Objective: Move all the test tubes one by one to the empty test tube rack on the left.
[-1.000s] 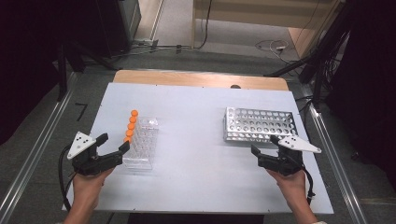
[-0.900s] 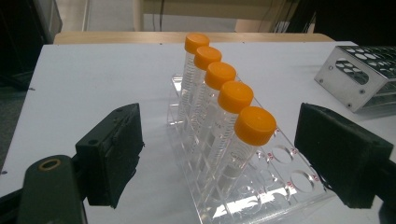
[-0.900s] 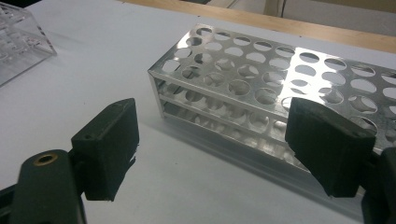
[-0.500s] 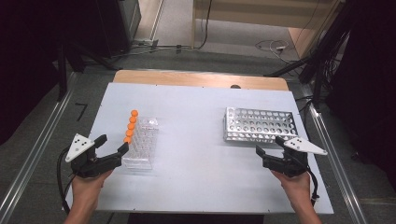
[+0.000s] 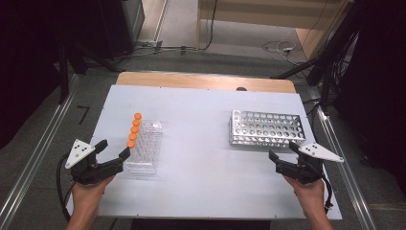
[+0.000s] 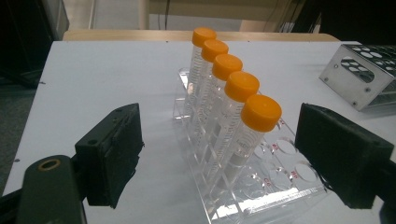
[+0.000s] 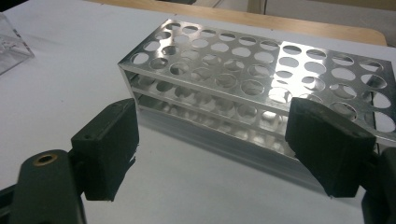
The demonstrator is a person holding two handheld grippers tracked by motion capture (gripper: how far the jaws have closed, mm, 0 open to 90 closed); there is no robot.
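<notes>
A white table [image 5: 206, 143] is carrying two racks. On its left part, a clear plastic rack [image 5: 143, 151] is standing with five clear tubes with orange caps [image 5: 133, 130] sitting upright in a single row along its left edge. The left gripper view is showing the same row [image 6: 233, 88] running away from the camera, with the rack's other holes [image 6: 285, 161] standing empty beside it. On the right part of the table, a metal rack [image 5: 265, 128] with many round holes is lying flat on the surface. In the right gripper view, every hole of this rack [image 7: 261, 88] that can be seen is standing empty.

A person is holding a gripper in each hand at the near edge of the table. The left gripper [image 5: 113, 154] is hovering just beside the near left corner of the clear rack, pointing toward it. Its jaws are standing wide apart and gripping nothing. In its own view, the nearest capped tube is appearing between the two black jaws but farther off, not touching either one.

The right gripper [image 5: 283, 154] is hovering just in front of the near right end of the metal rack. Its jaws are also gaping wide and carrying nothing, with the rack lying just beyond them. The two racks are sitting well apart from each other.
</notes>
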